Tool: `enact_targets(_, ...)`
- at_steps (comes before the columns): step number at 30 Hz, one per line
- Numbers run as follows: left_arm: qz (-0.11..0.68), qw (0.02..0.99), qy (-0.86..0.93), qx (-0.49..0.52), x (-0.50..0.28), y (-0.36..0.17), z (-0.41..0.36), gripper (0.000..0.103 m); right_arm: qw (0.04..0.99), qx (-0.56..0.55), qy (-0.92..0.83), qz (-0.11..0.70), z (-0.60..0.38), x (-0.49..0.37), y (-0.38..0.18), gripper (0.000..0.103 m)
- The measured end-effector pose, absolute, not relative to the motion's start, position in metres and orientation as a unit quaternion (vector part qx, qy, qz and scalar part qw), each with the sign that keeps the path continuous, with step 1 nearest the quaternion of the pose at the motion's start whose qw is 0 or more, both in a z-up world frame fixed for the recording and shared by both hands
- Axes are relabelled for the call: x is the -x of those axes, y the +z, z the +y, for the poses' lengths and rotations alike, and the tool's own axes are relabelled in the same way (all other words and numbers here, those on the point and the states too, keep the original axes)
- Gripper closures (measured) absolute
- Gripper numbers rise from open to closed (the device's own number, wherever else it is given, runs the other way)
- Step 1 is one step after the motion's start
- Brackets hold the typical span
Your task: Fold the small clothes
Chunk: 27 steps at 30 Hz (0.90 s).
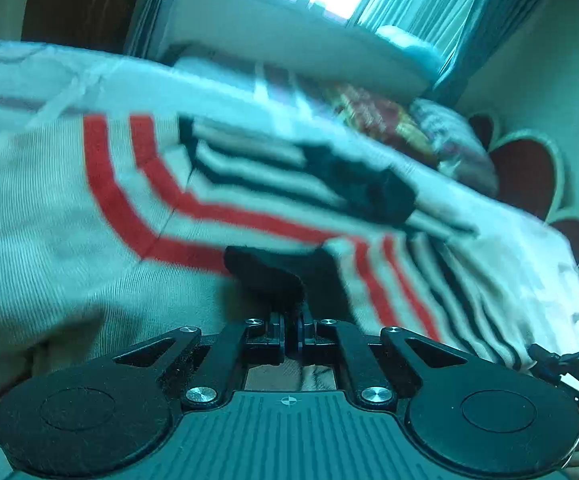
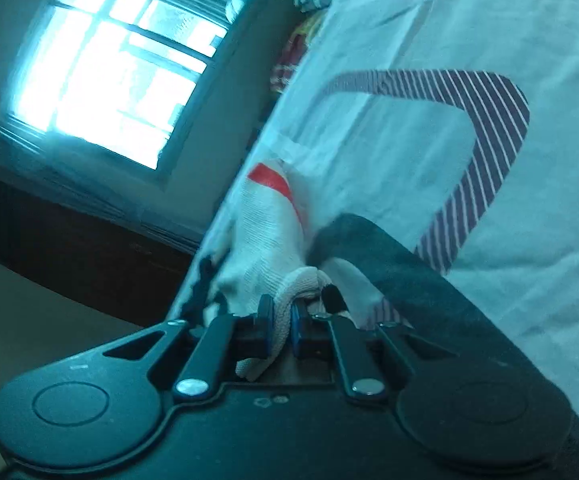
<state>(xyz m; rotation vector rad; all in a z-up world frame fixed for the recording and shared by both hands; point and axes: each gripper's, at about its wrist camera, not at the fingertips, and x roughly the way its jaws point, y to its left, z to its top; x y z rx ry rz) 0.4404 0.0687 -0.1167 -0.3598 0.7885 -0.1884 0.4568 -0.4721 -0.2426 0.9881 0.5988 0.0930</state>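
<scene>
A white ribbed sock (image 1: 49, 216) with two red stripes and black stripes stretches across the left wrist view, lifted over the bed. My left gripper (image 1: 292, 320) is shut on its black toe end (image 1: 273, 276). In the right wrist view my right gripper (image 2: 282, 320) is shut on the sock's white cuff (image 2: 285, 300); the sock (image 2: 265, 220) runs away from it with a red stripe showing. A black part of the sock (image 2: 389, 264) curves off to the right. The view is blurred.
The bed (image 1: 529, 248) has a white sheet with a striped band pattern (image 2: 489, 128). Pillows and a bright cloth (image 1: 377, 120) lie at its far end. A window (image 2: 109, 72) with curtains is behind. A dark wooden piece (image 2: 81, 248) stands under it.
</scene>
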Motion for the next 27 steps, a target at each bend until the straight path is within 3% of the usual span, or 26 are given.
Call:
enact_targets(2,0.378,0.907,-0.091,0.163,-0.439,-0.116,0.066,0.098,0.839,-0.462,0.050,0.282,-0.475,-0.455,-0.238,0.094)
enact_targets(5,0.374,0.910,-0.095,0.150,-0.438,-0.114,0.065,0.097,0.858,-0.428,0.065,0.276,-0.476,-0.441,-0.223,0.076)
enact_targets(6,0.373,0.910,-0.098,0.152,-0.436,-0.114,0.067,0.095,0.867,-0.414,0.067,0.269,-0.476,-0.436,-0.217,0.076)
enact_targets(7,0.373,0.909,-0.100,0.154,-0.435,-0.112,0.069,0.087,0.877,-0.395,0.071,0.262,-0.480,-0.431,-0.210,0.075)
enact_targets(9,0.360,0.916,-0.090,0.151,-0.428,-0.105,0.076,0.060,0.892,-0.363,0.078,0.256,-0.483,-0.428,-0.198,0.074)
enact_targets(10,0.341,0.925,-0.080,0.144,-0.422,-0.100,0.078,0.040,0.900,-0.348,0.081,0.251,-0.485,-0.428,-0.192,0.073)
enact_targets(14,0.344,0.927,-0.079,0.129,-0.436,-0.090,0.083,0.039,0.914,-0.318,0.084,0.239,-0.500,-0.452,-0.177,0.072)
enact_targets(16,0.379,0.916,-0.072,0.112,-0.454,-0.097,0.079,0.039,0.917,-0.310,0.077,0.240,-0.504,-0.478,-0.175,0.071)
enact_targets(18,0.388,0.914,-0.069,0.097,-0.460,-0.104,0.076,0.048,0.906,-0.322,0.096,0.257,-0.510,-0.507,-0.184,0.067)
enact_targets(20,0.386,0.918,-0.059,0.067,-0.460,-0.104,0.072,0.077,0.894,-0.330,0.106,0.285,-0.512,-0.538,-0.193,0.066)
enact_targets(22,0.385,0.915,-0.068,0.103,-0.460,-0.105,0.081,0.097,0.889,-0.330,0.117,0.296,-0.511,-0.560,-0.198,0.066)
enact_targets(24,0.379,0.915,-0.073,0.117,-0.456,-0.106,0.085,0.098,0.881,-0.341,0.125,0.304,-0.509,-0.575,-0.200,0.066)
enact_targets(25,0.376,0.917,-0.075,0.113,-0.454,-0.107,0.084,0.098,0.882,-0.336,0.124,0.307,-0.507,-0.580,-0.201,0.071)
enact_targets(26,0.372,0.919,-0.075,0.110,-0.452,-0.107,0.084,0.099,0.889,-0.317,0.123,0.308,-0.502,-0.584,-0.199,0.092)
enact_targets(27,0.367,0.921,-0.073,0.111,-0.450,-0.106,0.084,0.099,0.901,-0.286,0.114,0.307,-0.496,-0.584,-0.195,0.094)
